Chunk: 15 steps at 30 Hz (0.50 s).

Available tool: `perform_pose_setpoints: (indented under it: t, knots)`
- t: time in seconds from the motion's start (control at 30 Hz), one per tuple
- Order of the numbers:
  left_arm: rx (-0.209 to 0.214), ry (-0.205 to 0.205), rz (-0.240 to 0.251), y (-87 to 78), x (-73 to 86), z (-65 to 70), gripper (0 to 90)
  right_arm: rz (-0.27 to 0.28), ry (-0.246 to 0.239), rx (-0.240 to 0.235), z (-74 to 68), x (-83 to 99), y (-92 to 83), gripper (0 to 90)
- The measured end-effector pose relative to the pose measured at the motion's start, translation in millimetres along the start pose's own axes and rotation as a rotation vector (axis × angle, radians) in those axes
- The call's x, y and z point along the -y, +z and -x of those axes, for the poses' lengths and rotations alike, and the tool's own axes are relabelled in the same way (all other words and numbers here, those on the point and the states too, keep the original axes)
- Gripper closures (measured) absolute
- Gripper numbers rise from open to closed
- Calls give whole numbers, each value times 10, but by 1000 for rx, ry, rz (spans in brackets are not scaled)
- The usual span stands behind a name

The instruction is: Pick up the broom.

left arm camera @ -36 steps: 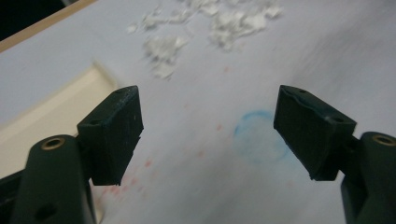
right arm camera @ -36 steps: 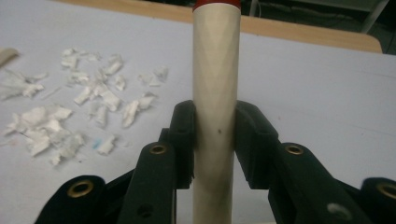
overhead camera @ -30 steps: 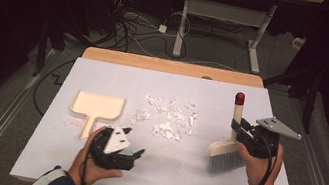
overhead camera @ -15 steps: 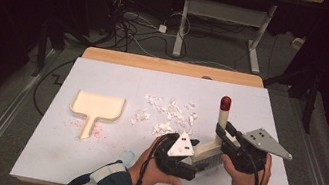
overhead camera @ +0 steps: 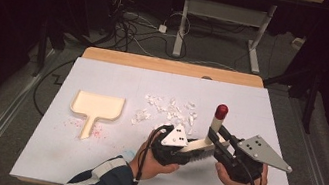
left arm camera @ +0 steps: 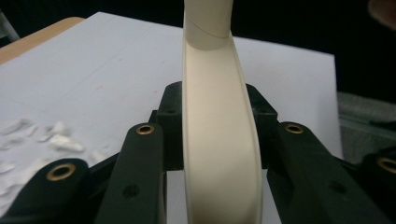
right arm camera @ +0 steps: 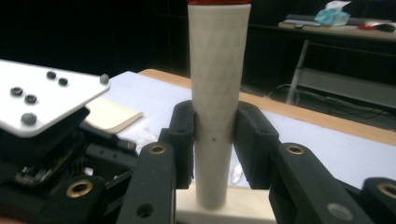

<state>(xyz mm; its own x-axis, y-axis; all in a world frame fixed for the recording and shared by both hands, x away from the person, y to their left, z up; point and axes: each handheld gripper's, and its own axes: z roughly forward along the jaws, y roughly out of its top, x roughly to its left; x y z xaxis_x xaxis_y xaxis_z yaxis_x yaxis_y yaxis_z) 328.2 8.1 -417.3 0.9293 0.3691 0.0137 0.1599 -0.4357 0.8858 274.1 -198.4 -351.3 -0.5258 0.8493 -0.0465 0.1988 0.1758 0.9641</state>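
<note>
A brush with a cream handle [overhead camera: 215, 125] and a red tip is held just above the white table. My right gripper [overhead camera: 214, 137] is shut on the handle [right arm camera: 214, 93], which stands upright between the pads. My left gripper [overhead camera: 194, 152] has just been closing and is now shut on the brush's cream back [left arm camera: 219, 140], bristles below it. A cream dustpan [overhead camera: 98, 105] lies flat at the left, apart from both grippers. White scraps [overhead camera: 167, 108] lie scattered between the dustpan and the brush.
The white sheet [overhead camera: 90, 161] covers the table, with a wooden strip [overhead camera: 172, 66] along the far edge. Faint pink specks [overhead camera: 95, 133] lie by the dustpan's handle. Cables and a desk frame [overhead camera: 184, 20] stand on the floor beyond.
My left gripper has come from beside the dustpan rightward to the brush and closed on its back. The right gripper has carried the brush a little leftward and up.
</note>
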Motion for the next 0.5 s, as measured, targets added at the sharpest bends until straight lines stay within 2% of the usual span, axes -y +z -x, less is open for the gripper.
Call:
perform_pose_setpoints:
  t: [0.03, 0.07, 0.1, 0.17, 0.2, 0.23, 0.27, 0.3, 0.33, 0.37, 0.4, 0.43, 0.47, 0.5]
  knots:
    - [-3, 13, -12, -55, -2, -19, 662, -7, -8, -29, -14, -16, 5, 698]
    - [3, 16, -17, -90, -3, -33, 663, -12, -12, -39, -21, -27, 3, 691]
    - [21, 31, -37, -192, -2, -71, 663, -24, -33, -64, -23, -46, 5, 663]
    - [23, 44, -48, -245, 1, -90, 663, -50, -99, -162, -6, -85, 7, 578]
    - [30, 53, -55, -298, 11, -109, 662, -51, -143, -202, 10, -99, 4, 551]
    - [52, 75, -55, -406, 52, -146, 662, -89, -200, -241, 19, -111, 18, 508]
    - [52, 75, -55, -406, 52, -146, 662, -146, -269, -275, 29, -110, 45, 473]
    - [60, 79, -64, -453, 75, -160, 663, -178, -330, -292, 45, -90, 65, 471]
    - [72, 90, -74, -499, 101, -172, 663, -186, -372, -313, 64, -57, 78, 471]
    - [83, 100, -81, -542, 131, -176, 663, -198, -387, -343, 87, -21, 103, 456]
    - [88, 106, -93, -581, 156, -176, 662, -225, -379, -388, 112, 14, 142, 442]
    - [101, 110, -100, -614, 180, -174, 662, -225, -379, -388, 112, 14, 142, 442]
    - [125, 117, -109, -644, 203, -170, 662, -272, -383, -450, 135, 92, 225, 423]
    - [157, 127, -125, -687, 244, -138, 662, -282, -396, -470, 128, 130, 257, 421]
